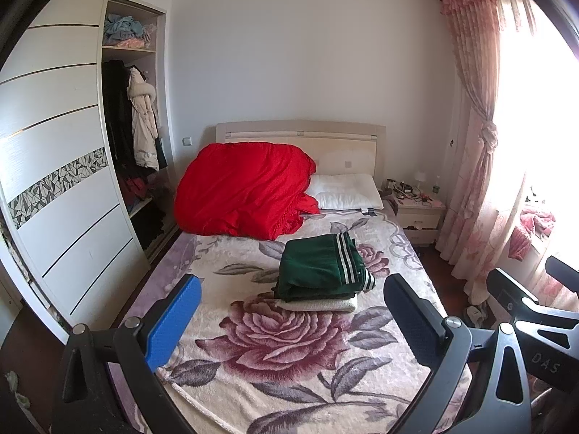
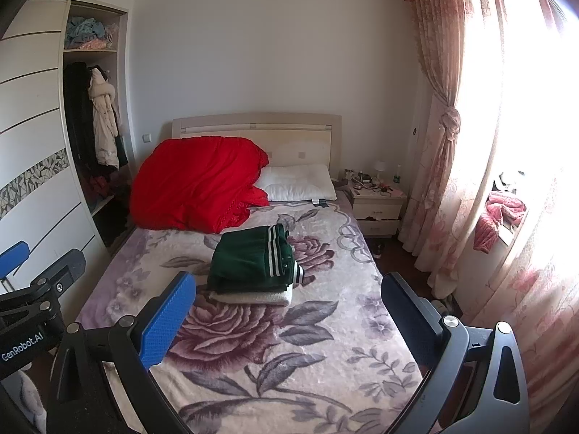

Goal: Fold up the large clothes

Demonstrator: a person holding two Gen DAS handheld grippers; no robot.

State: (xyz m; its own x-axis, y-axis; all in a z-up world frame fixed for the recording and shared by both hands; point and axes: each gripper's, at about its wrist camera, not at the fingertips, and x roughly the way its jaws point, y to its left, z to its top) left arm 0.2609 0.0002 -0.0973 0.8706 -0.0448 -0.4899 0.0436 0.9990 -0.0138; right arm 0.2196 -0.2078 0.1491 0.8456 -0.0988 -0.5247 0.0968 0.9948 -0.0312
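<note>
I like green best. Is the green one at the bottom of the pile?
No, the green garment lies on top of the pile, with a white folded piece at the bottom.

Both wrist views from the bed's (image 1: pixel 202 253) foot, facing its headboard (image 2: pixel 253 123) — side by side

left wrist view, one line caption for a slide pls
Open left gripper facing folded green garment stacked on floral blanket.
</note>
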